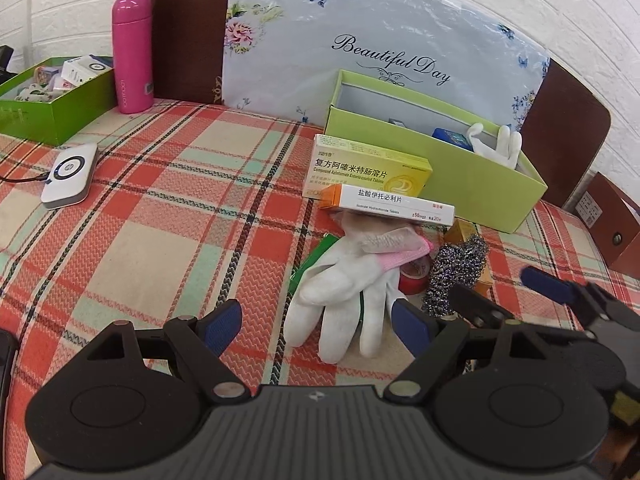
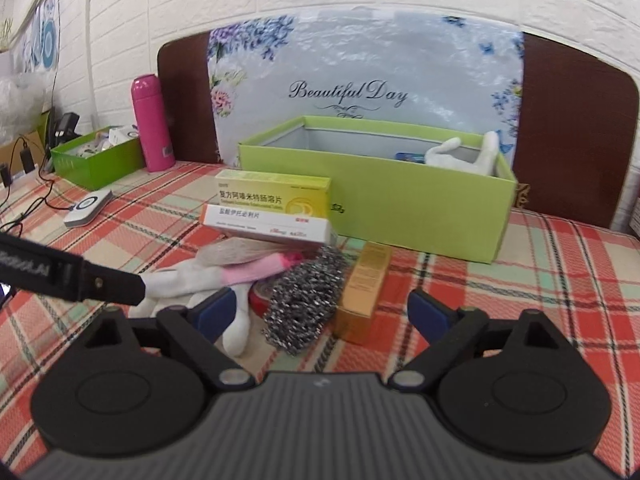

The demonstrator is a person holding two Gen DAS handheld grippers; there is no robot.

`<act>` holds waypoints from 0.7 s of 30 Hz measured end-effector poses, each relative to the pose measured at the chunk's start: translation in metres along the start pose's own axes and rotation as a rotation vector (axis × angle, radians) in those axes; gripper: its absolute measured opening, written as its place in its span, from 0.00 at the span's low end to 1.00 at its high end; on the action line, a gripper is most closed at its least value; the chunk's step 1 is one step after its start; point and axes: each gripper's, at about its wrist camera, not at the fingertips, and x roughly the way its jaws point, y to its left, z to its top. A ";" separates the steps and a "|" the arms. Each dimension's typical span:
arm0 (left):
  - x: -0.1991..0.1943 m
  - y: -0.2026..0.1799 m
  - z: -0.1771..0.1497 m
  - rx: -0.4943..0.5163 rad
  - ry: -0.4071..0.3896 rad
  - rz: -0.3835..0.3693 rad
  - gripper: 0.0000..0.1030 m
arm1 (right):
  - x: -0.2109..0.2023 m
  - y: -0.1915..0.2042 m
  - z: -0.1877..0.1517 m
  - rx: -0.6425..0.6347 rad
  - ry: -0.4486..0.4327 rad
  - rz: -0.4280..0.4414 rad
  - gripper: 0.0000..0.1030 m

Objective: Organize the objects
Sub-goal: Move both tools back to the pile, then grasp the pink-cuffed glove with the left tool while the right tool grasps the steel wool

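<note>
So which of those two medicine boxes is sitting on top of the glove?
The white box with the orange end, nearer the grippers. It rests on the glove's cuff; the yellow box stands behind it against the green box.

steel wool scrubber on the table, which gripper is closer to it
Right. The right gripper is open with the steel wool scrubber just ahead between its fingers. The left gripper is open over the white glove, with the scrubber off to its right.

Before me a heap — white glove [image 1: 344, 300] lying limp, steel scourer [image 2: 304, 300] beside it; two pill boxes [image 1: 376, 184] stacked behind — lime box [image 2: 420, 216] open beyond.
</note>
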 end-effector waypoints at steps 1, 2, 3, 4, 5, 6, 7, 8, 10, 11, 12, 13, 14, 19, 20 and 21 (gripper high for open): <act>0.002 0.000 0.000 0.005 0.003 -0.004 0.83 | 0.005 0.002 0.000 -0.008 0.000 -0.003 0.83; 0.007 0.001 0.000 0.013 0.009 -0.013 0.83 | 0.010 0.004 0.000 -0.017 0.000 -0.007 0.76; 0.011 0.001 0.001 0.016 0.014 -0.018 0.83 | 0.014 0.005 0.000 -0.026 0.000 -0.013 0.72; 0.015 0.001 0.001 0.020 0.016 -0.023 0.83 | 0.017 0.006 -0.001 -0.033 0.004 -0.021 0.53; 0.019 0.000 0.002 0.027 0.017 -0.029 0.83 | 0.019 0.005 -0.002 -0.033 0.010 -0.021 0.33; 0.024 0.000 0.003 0.032 0.018 -0.030 0.83 | 0.016 0.004 -0.003 -0.019 0.002 -0.025 0.33; 0.029 0.000 0.004 0.032 0.019 -0.026 0.83 | 0.011 0.002 -0.003 0.000 -0.005 -0.021 0.31; 0.035 0.001 0.006 0.026 0.024 -0.018 0.83 | 0.005 0.000 -0.004 0.016 -0.016 -0.011 0.29; 0.042 0.003 0.009 0.008 0.036 -0.027 0.79 | -0.010 -0.004 -0.004 0.039 -0.029 0.011 0.29; 0.043 0.004 0.010 -0.001 0.038 -0.044 0.66 | -0.018 -0.007 -0.005 0.051 -0.029 0.028 0.29; 0.043 0.004 0.010 -0.003 0.043 -0.064 0.49 | -0.025 -0.011 -0.006 0.074 -0.026 0.048 0.29; 0.044 0.003 0.009 0.006 0.058 -0.079 0.39 | -0.032 -0.016 -0.007 0.107 -0.017 0.069 0.29; 0.043 0.001 0.007 0.022 0.076 -0.089 0.23 | -0.037 -0.021 -0.009 0.139 -0.004 0.092 0.29; 0.009 -0.008 -0.015 0.135 0.136 -0.226 0.11 | -0.057 -0.045 -0.025 0.257 0.076 0.175 0.30; -0.002 -0.009 -0.023 0.165 0.145 -0.245 0.11 | -0.061 -0.049 -0.029 0.269 0.084 0.173 0.30; -0.010 -0.010 -0.029 0.186 0.151 -0.256 0.11 | -0.064 -0.054 -0.033 0.278 0.090 0.161 0.30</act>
